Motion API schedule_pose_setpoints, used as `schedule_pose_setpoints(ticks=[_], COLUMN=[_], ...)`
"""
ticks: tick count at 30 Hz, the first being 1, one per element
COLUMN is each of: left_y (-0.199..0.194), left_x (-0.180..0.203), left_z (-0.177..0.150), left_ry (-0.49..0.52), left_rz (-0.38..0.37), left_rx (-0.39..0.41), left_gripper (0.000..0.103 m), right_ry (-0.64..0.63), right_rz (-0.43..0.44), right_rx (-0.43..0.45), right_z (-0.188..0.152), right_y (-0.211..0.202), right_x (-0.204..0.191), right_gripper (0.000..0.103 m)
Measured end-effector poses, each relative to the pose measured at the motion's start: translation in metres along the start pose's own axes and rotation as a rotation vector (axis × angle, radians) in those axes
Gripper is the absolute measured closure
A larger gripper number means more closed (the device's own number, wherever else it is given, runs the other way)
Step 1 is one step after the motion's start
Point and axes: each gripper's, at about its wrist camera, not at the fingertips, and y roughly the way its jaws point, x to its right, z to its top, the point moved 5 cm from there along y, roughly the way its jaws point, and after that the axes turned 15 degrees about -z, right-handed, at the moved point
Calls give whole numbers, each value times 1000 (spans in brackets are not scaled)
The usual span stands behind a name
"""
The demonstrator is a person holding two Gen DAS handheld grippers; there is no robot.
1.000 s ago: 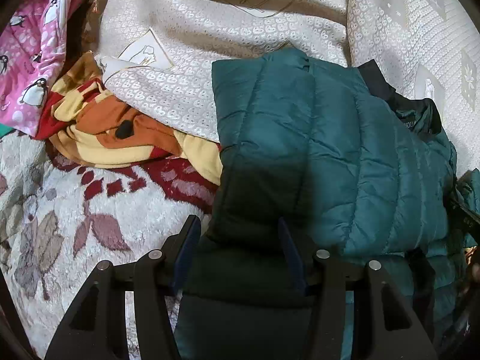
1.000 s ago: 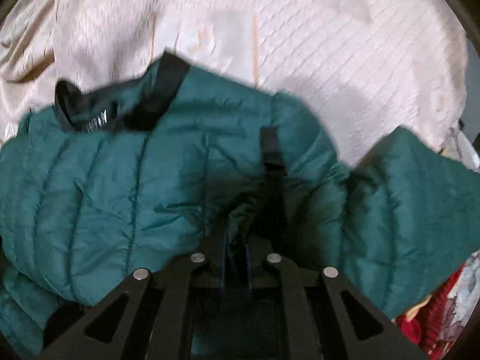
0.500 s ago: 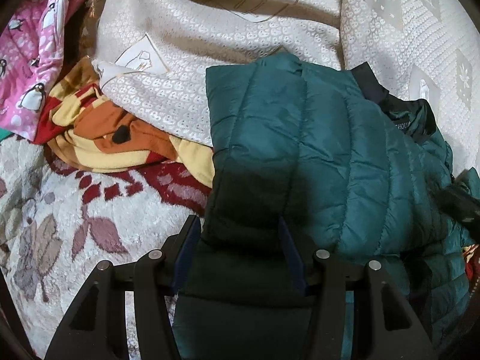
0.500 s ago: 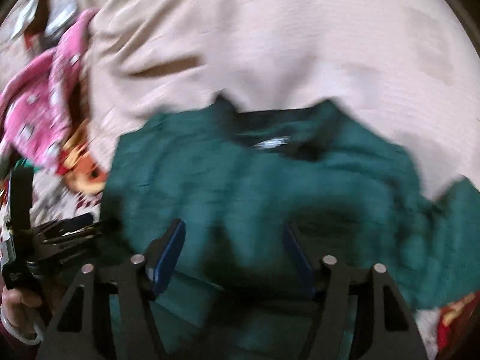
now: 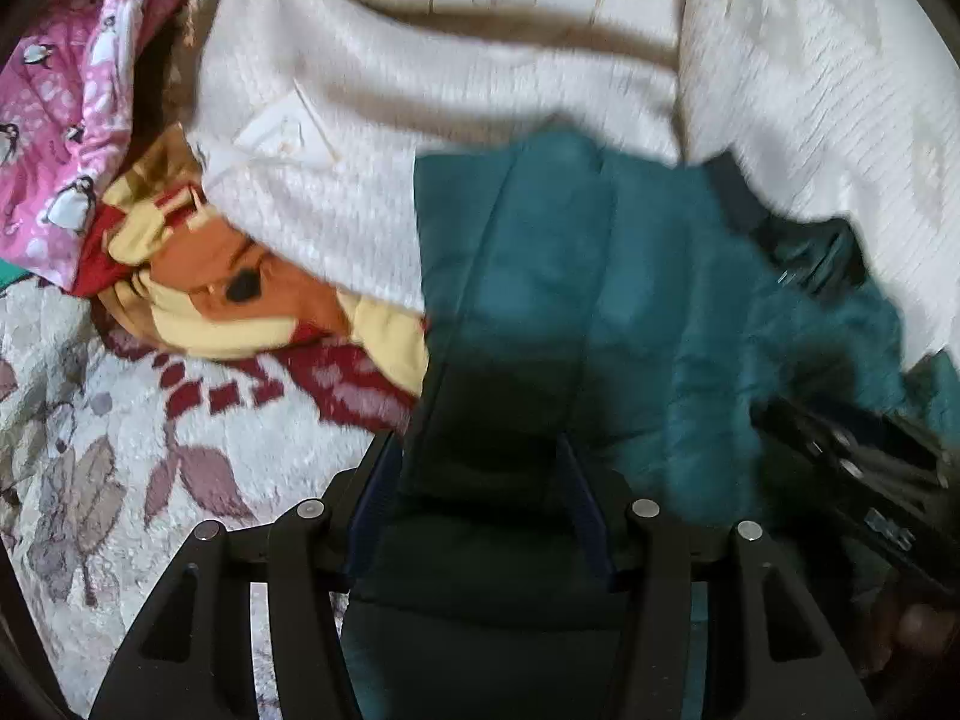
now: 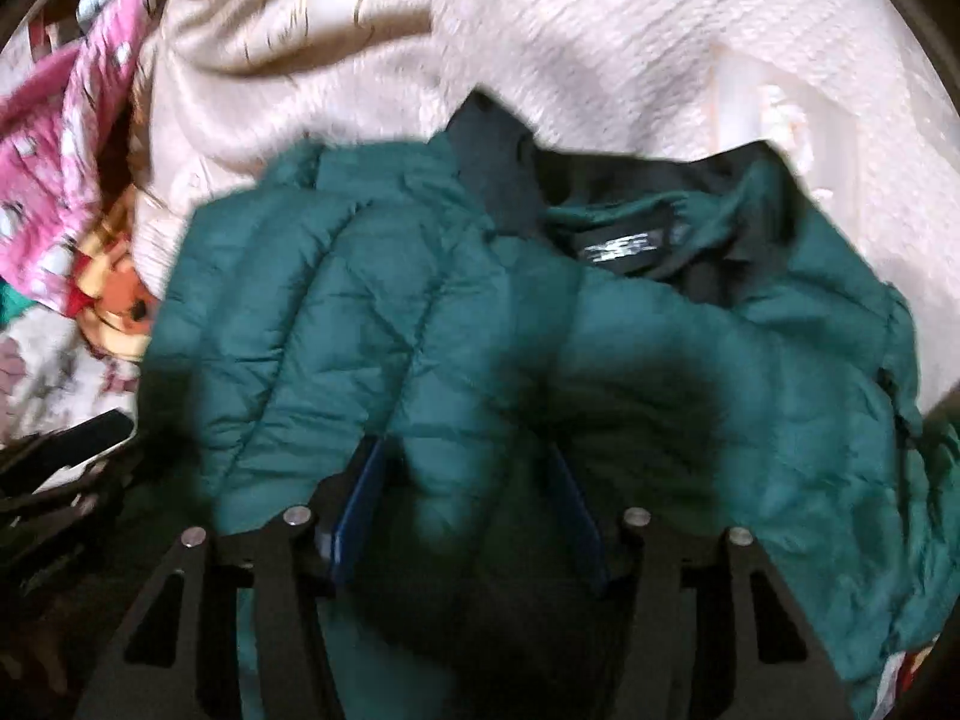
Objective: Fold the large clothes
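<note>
Jacket (image 5: 600, 300): lies on the bedspread (image 5: 480, 60), collar (image 6: 624, 240) at the far side.
Left claw (image 5: 480, 480): at the jacket's near left edge, a fold of it between the fingers.
Right claw (image 6: 468, 480): over the jacket's near middle, padding between the fingers.
Patterned blanket (image 5: 240, 288): left of the jacket, partly under the bedspread's edge.
Penguin cloth (image 5: 60, 120): far left, behind the patterned blanket.
Leaf-print cover (image 5: 120, 450): near left, under the patterned blanket.

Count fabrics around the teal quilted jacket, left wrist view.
4: cream textured blanket behind it, pink penguin-print cloth top left, orange-yellow cartoon cloth left, white floral fleece bottom left. Others maybe hidden.
</note>
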Motion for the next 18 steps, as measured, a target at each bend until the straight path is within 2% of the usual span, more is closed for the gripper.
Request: schedule_pose_setpoints(ticks=[4,7,11,14,18], left_y=[-18,0,28,38,43], left_x=[6,2,-16,-18,-20], left_z=[12,10,5,2,2], left_ry=[6,0,-45,-67,-78], left_rz=[-39,-31,9,-7,1], left_rx=[80,29,-43,-56,-54], left_gripper=[67,67,67,67,64], right_ry=[26,42,105,106,83], right_rz=[-20,-97,-160,-164,-183], right_rx=[53,41,-31,-66,-81], right_z=[-9,-15,-26,-35,-29], right_y=[-34,-32,-3,22,41], right_x=[40,84,126,131,127], right_gripper=[36,35,35,36,36])
